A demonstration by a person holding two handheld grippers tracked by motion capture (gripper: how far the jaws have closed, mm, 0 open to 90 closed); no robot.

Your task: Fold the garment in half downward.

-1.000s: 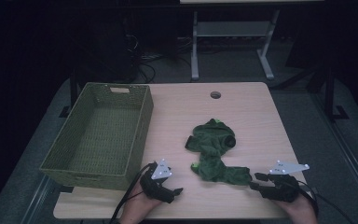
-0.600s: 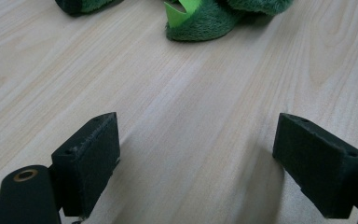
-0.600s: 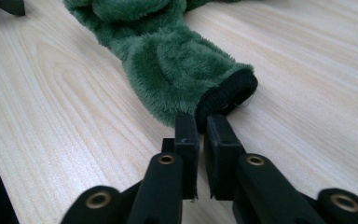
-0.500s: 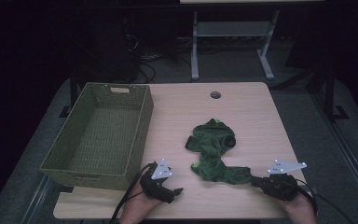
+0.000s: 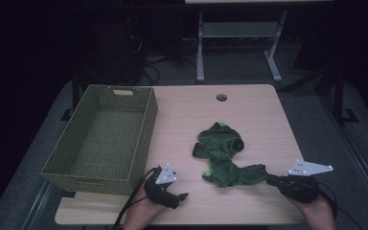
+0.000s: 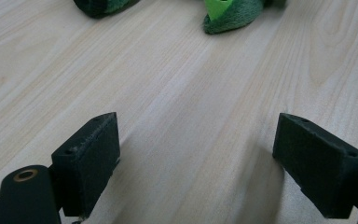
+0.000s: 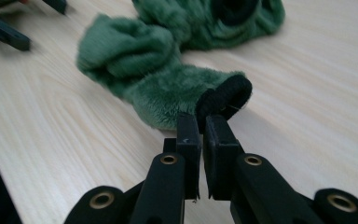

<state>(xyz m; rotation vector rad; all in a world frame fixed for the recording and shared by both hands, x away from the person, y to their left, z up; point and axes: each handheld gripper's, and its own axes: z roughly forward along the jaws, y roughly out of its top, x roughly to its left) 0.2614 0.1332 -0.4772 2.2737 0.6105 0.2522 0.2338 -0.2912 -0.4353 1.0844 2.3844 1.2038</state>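
**Bench stock: one basket, one garment, two tools**

While the right tool is pinching the garment's cuff, the light wooden bench point(image 5: 249, 110) is carrying everything listed here. The woven green basket point(image 5: 79, 158) is sitting along the bench's left side, its open top facing up. The fuzzy green garment point(image 5: 223, 155) is lying crumpled right of the basket, near the middle of the bench and toward the person's edge; one sleeve is stretching out toward the right tool. That sleeve is ending in a black cuff point(image 7: 224, 97). The right tool point(image 7: 201, 126) is having its jaws pressed together on the cuff's edge, having just been closing on it, and a hand is gripping it at the near right corner. The left tool point(image 5: 181, 196) is resting at the near edge, just beside the basket's front corner, jaws spread wide over bare wood, with nothing between them.
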